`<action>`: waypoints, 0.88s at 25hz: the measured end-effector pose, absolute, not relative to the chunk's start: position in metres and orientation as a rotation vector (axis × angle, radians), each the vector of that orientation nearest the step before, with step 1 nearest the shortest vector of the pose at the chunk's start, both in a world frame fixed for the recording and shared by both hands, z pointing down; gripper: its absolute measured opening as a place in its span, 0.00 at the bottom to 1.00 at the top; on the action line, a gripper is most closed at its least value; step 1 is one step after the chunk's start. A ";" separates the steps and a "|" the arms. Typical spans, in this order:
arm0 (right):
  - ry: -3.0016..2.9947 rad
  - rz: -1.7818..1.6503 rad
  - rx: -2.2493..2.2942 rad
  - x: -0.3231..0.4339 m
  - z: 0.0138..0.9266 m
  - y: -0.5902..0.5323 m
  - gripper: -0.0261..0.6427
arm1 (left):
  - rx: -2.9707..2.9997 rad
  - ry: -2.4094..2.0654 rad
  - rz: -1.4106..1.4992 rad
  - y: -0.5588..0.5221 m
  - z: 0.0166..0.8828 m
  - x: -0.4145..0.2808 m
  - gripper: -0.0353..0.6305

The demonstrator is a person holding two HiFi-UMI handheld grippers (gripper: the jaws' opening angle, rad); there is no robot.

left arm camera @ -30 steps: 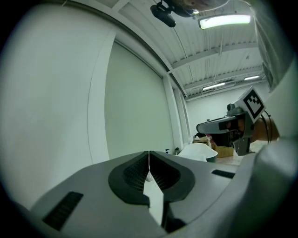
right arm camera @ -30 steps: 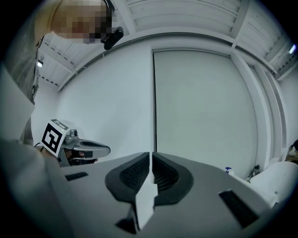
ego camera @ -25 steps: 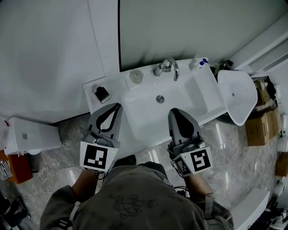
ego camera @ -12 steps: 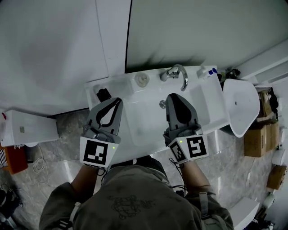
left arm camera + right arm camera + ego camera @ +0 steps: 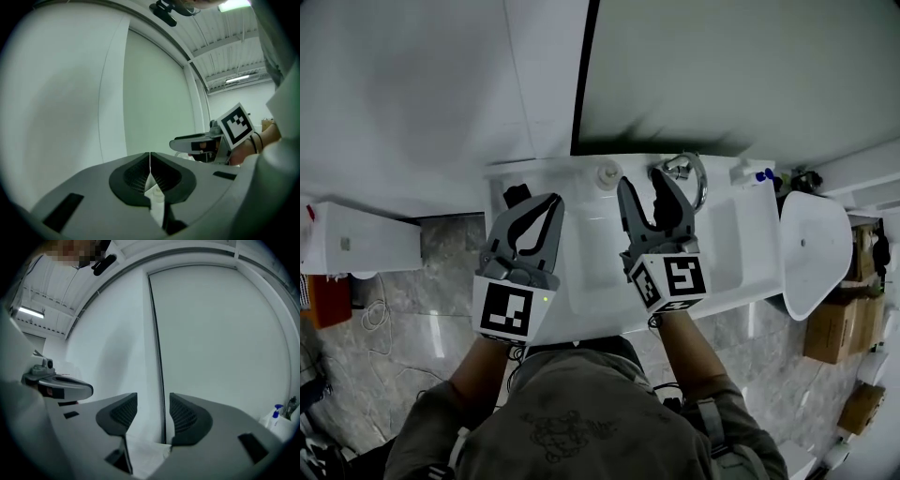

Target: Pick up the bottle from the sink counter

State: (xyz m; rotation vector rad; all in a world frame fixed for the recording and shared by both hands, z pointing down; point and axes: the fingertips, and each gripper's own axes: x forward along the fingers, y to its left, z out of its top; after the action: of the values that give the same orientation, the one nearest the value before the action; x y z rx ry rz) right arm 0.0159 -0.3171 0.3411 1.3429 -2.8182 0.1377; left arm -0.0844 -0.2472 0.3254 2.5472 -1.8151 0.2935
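Note:
A small white round-capped bottle stands at the back of the white sink counter, left of the tap. A white spray bottle with a blue top stands at the counter's back right. My right gripper hovers over the basin just in front of the round-capped bottle. Its jaws have just been opening and stand apart with nothing between them. My left gripper is shut and empty, over the counter's left part.
A small black object lies at the counter's back left, close to the left gripper's tips. The wall and a large pale panel rise right behind the counter. A white box sits on the floor at left, a white tub and cardboard boxes at right.
Both grippers have moved forward over the sink toward the wall. The right gripper shifted left toward the round-capped bottle, and its jaws went from shut to open.

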 end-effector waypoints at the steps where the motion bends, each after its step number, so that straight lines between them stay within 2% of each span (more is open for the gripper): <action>1: -2.826 0.133 1.325 0.012 0.347 -0.323 0.35 | 2.541 -1.822 0.299 -0.250 0.327 -0.083 0.08; 6: -2.811 0.122 1.266 -0.003 0.384 -0.355 0.43 | 2.490 -1.836 0.318 -0.267 0.345 -0.077 0.08; 22: -2.720 0.104 1.132 -0.024 0.498 -0.410 0.51 | 2.428 -1.805 0.366 -0.324 0.427 -0.082 0.08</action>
State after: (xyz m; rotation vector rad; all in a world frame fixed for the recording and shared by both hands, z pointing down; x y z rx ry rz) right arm -0.0239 -0.4102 0.4979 1.1317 -2.7202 0.1038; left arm -0.0815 -0.3238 0.4268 2.4279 -1.8051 0.3661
